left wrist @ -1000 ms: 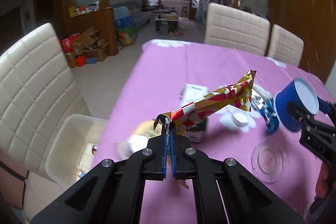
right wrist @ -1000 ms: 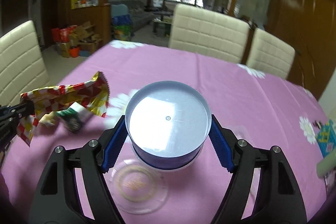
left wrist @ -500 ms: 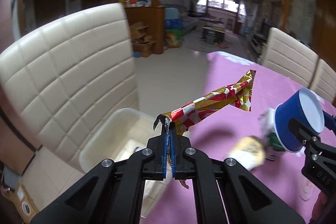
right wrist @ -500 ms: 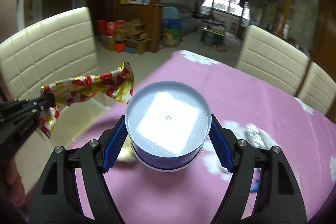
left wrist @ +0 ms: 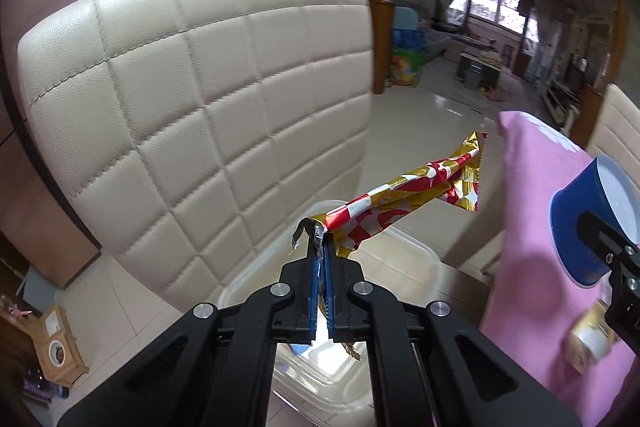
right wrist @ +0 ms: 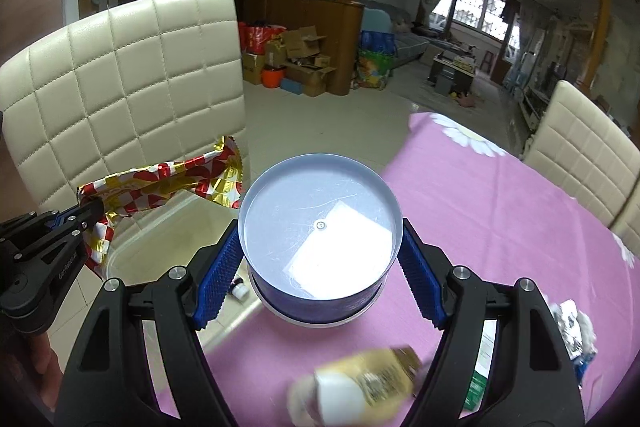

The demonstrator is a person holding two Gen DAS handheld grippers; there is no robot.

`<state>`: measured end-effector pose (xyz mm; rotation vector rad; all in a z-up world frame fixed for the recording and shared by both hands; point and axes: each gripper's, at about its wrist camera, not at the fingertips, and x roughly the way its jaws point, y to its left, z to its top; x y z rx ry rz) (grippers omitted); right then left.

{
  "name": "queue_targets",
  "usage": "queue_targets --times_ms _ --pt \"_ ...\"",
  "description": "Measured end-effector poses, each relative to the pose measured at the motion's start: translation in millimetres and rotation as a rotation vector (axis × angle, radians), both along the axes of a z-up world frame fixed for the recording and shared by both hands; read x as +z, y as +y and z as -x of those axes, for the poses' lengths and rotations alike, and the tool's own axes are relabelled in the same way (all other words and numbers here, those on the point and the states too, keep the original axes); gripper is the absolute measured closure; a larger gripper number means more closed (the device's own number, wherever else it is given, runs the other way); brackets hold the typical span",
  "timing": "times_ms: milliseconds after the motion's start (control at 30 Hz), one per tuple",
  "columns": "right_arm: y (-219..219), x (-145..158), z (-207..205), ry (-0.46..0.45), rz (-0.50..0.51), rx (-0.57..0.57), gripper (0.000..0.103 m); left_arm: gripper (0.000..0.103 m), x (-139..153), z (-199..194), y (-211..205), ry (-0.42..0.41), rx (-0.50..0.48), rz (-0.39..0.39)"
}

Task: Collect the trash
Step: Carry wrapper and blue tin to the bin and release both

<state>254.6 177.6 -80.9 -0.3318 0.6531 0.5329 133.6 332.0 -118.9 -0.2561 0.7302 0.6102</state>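
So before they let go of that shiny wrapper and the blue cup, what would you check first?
1. Left gripper clamps the red-and-gold wrapper: ok, jaws shut on its end.
2. Right gripper holds the blue cup: ok, a pad on each side.
3. Clear plastic bin sits below the wrapper: ok, on the floor beside the cream chair.
4. Cup over the bin: not ok, it hangs mostly above the pink tablecloth edge.
5. Room left in the bin: cannot tell, mostly hidden.
6. Table cleared: not ok, a blurred bottle remains.
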Motion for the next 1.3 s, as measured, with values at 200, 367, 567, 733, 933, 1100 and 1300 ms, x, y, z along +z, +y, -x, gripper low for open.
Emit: queue_targets --times_ms 200,367,567,733,933,1100,1300 --pt "33 -10 -12 0.026 0.013 0.03 0.028 0.099 -4 -5 20 0.012 0.04 -0.013" --pt "53 -18 -18 0.054 0.011 0.043 0.028 0.099 -10 -5 29 0.031 0.066 -0.02" --pt "69 -28 -20 0.069 0.016 0.054 0.027 0.04 -19 -4 41 0.05 0.095 0.006" --pt "77 -34 -19 0.075 0.021 0.065 0.027 0.017 -11 8 43 0.002 0.156 -0.079" --pt "86 -39 -17 0.1 0.013 0.081 0.027 0.017 -11 15 49 0.019 0.178 -0.083" --pt "89 -36 -14 0.099 0.001 0.088 0.019 0.017 -11 21 50 0.02 0.182 -0.081" --pt "83 -33 -11 0.074 0.01 0.07 0.015 0.017 -9 21 47 0.016 0.171 -0.077"
